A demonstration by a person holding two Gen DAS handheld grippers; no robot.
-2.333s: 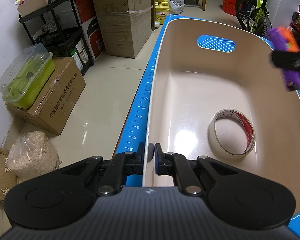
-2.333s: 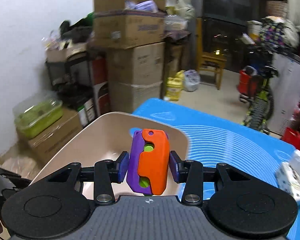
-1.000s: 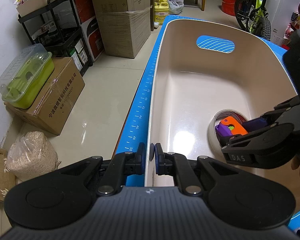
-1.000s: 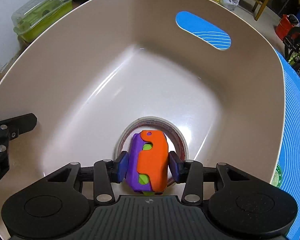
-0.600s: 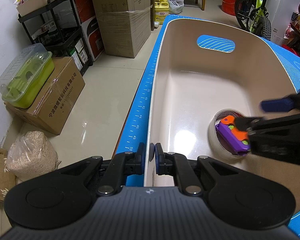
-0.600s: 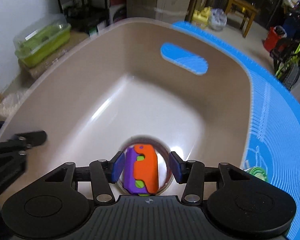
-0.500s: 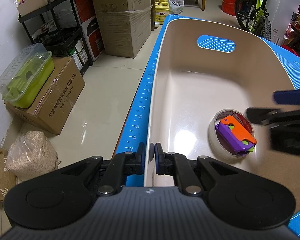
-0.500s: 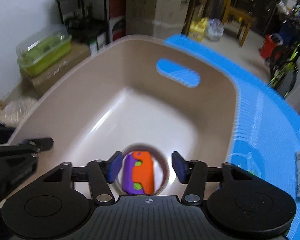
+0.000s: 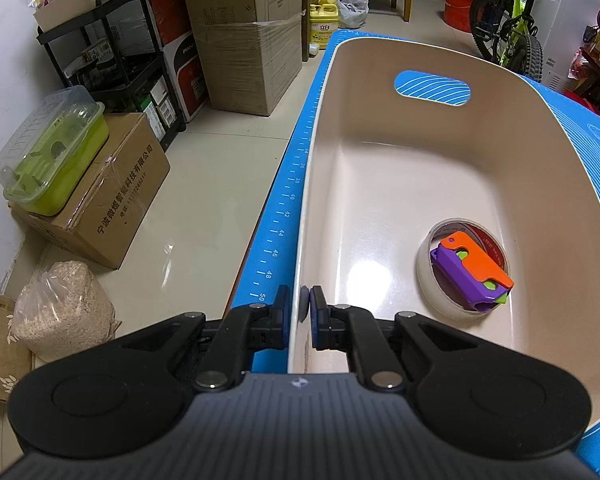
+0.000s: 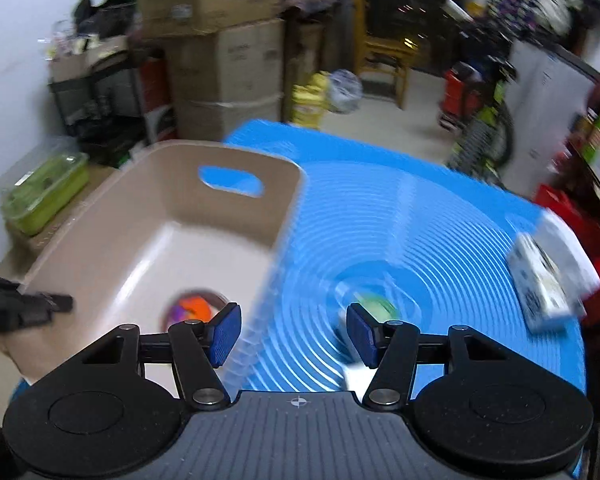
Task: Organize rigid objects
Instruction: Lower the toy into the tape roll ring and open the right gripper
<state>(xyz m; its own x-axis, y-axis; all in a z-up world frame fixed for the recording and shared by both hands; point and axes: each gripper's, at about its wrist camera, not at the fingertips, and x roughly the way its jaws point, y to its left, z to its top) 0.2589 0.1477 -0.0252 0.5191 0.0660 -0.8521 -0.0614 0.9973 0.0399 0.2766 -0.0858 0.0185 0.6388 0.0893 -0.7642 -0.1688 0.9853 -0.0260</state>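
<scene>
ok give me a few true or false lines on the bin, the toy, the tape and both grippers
1. The orange and purple toy lies inside the tape roll. True.
2. The right gripper holds the toy. False: its jaws are open and empty.
3. The left gripper is shut on the bin rim. True.
4. The tape roll sits on the blue mat. False: it is in the bin.
</scene>
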